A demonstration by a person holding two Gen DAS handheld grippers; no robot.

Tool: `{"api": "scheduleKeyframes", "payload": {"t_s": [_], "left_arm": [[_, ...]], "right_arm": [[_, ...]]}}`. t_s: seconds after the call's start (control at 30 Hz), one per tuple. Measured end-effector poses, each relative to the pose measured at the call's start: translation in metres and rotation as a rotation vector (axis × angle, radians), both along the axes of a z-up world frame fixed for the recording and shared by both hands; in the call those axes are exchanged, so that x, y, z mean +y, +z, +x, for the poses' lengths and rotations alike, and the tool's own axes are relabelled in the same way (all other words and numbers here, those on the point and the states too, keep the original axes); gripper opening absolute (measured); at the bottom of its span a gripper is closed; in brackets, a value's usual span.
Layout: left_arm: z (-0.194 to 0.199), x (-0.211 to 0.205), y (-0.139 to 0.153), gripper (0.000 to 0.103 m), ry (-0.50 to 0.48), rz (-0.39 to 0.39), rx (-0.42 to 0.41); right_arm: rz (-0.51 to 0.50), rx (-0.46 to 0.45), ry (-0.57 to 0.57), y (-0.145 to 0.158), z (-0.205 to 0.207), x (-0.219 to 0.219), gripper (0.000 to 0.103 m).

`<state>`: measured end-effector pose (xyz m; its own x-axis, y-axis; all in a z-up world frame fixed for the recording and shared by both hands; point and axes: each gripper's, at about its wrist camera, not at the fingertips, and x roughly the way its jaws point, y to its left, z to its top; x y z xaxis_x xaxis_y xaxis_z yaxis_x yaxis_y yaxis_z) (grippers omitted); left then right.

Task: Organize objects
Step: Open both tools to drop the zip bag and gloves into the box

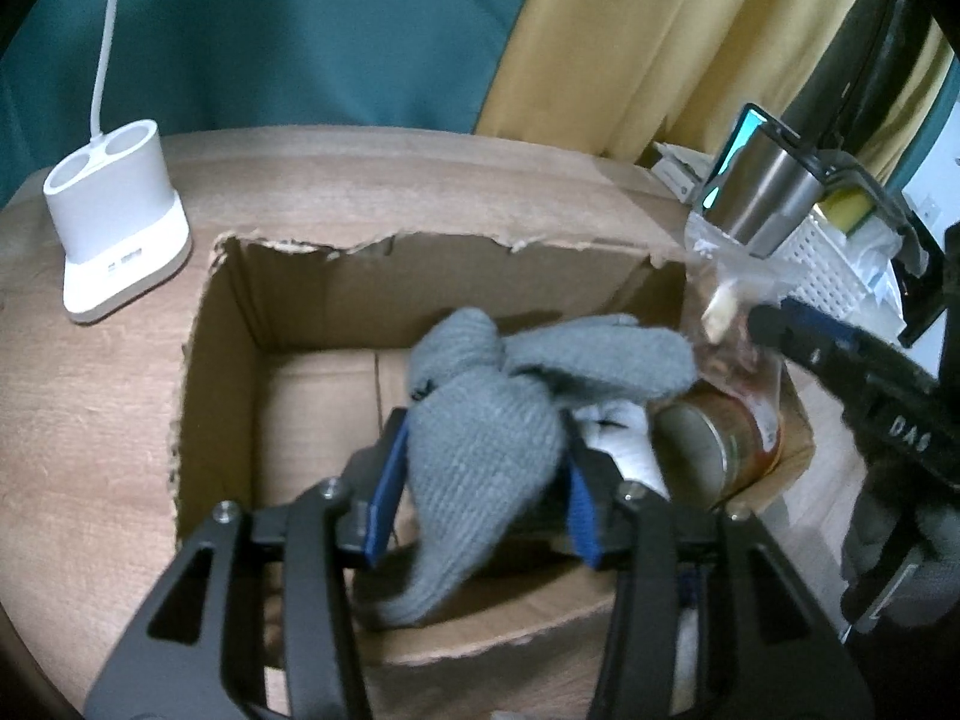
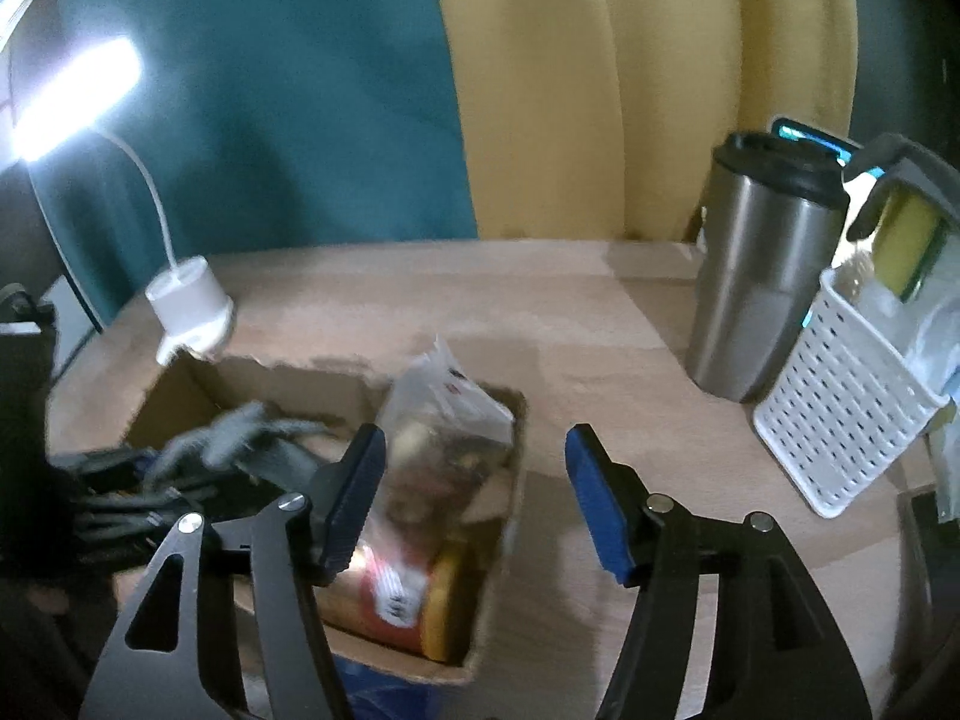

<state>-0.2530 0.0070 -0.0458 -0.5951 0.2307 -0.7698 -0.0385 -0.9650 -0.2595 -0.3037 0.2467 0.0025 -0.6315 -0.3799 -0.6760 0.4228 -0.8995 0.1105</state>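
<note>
A: The left gripper (image 1: 480, 480), black with blue pads, is clamped on a grey knitted glove (image 1: 480, 438) and holds it over the open brown cardboard box (image 1: 216, 396) with torn top edges.

B: And the right gripper (image 2: 474, 498)?

A: Its jaws stand wide apart with nothing between them, above the box's right-hand end and the bare light wooden table (image 2: 600, 336).

B: What lies in the box?

A: At its right end, a round tin with a red and yellow label (image 2: 402, 594) lies on its side. A clear plastic bag of mixed snacks (image 2: 444, 426) stands just behind it, leaning on the box wall. Something white (image 1: 624, 438) shows under the glove, beside the tin; I cannot tell what it is.

B: Farther back?

A: To the box's left, near its far corner, sits a white lamp base with round openings in its top (image 1: 114, 210), and a thin white neck (image 1: 105, 36) rises from it to a lit lamp head (image 2: 72, 96). To the right, well apart from the box, a steel travel mug with a black lid (image 2: 762, 264) stands upright, just beside a white perforated plastic basket (image 2: 840, 396) holding a yellow sponge (image 2: 906, 240). Behind the table hang a teal curtain (image 2: 288, 90) and a yellow curtain (image 2: 588, 90).
</note>
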Motion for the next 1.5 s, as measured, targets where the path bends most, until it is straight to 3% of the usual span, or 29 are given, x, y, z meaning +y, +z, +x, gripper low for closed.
{"api": "scheduleKeyframes", "payload": {"t_s": [0.23, 0.33, 1.1, 1.5], "left_arm": [[0.004, 0.0, 0.003, 0.05, 0.001, -0.01, 0.006], [0.006, 0.0, 0.006, 0.054, -0.004, -0.005, 0.01], [0.034, 0.004, 0.027, 0.06, -0.016, -0.002, 0.065], [0.038, -0.001, 0.032, 0.06, -0.003, -0.011, 0.093]], "right_arm": [[0.057, -0.072, -0.011, -0.029, -0.009, -0.004, 0.073], [0.017, -0.106, -0.025, -0.035, -0.014, 0.001, 0.073], [0.03, -0.057, -0.1, -0.009, 0.026, 0.027, 0.073], [0.006, -0.015, -0.122, 0.008, 0.014, 0.031, 0.073]]}}
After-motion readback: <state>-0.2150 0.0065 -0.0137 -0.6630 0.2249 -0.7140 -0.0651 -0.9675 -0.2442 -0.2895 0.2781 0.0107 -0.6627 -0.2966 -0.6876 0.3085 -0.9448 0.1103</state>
